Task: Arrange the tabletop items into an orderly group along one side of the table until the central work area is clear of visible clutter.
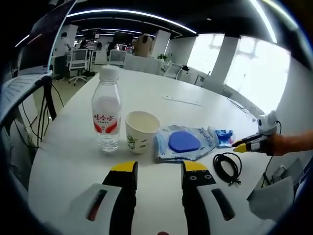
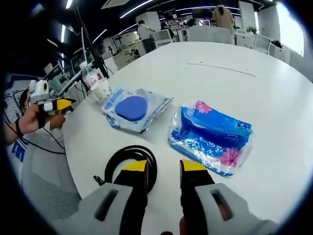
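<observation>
Left gripper [image 1: 159,171] low over white desk [image 1: 146,93], fingers apart, holding nothing. Beyond: paper cup [image 1: 141,131] beside water bottle [image 1: 106,110], wipes pack [image 1: 185,143] to right. Right gripper [image 2: 164,169] fingers apart above black cable coil [image 2: 131,164]; blue tissue pack [image 2: 212,137] further on.

The water bottle [image 1: 106,115] at the far left of the counter wears a red-and-white label with Chinese characters, too small to read. Blue lettering on the wipes pack [image 2: 135,108] is illegible.
</observation>
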Motion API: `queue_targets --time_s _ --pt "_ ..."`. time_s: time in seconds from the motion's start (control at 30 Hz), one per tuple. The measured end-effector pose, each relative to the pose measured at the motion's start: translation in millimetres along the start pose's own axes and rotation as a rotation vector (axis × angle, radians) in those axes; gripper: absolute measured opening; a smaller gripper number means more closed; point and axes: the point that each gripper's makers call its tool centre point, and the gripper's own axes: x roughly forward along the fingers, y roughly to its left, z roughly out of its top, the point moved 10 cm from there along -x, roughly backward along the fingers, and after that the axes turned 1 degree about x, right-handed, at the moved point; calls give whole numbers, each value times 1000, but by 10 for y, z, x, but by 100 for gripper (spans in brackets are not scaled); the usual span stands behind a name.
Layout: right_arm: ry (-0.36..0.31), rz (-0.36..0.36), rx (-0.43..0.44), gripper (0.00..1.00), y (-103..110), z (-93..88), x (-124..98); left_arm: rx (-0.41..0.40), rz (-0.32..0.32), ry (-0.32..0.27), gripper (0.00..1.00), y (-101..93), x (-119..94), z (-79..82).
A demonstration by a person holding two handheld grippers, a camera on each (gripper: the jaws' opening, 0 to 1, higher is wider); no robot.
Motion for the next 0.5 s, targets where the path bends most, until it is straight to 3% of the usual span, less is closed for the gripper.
queue_targets --time_s 0.33,0.5 --pt "-60 -150 90 23 -338 27 -218 28 5 18 36 52 -59 -28" --pt "-61 -225 85 23 -485 39 -273 45 3 30 39 92 -88 -38"
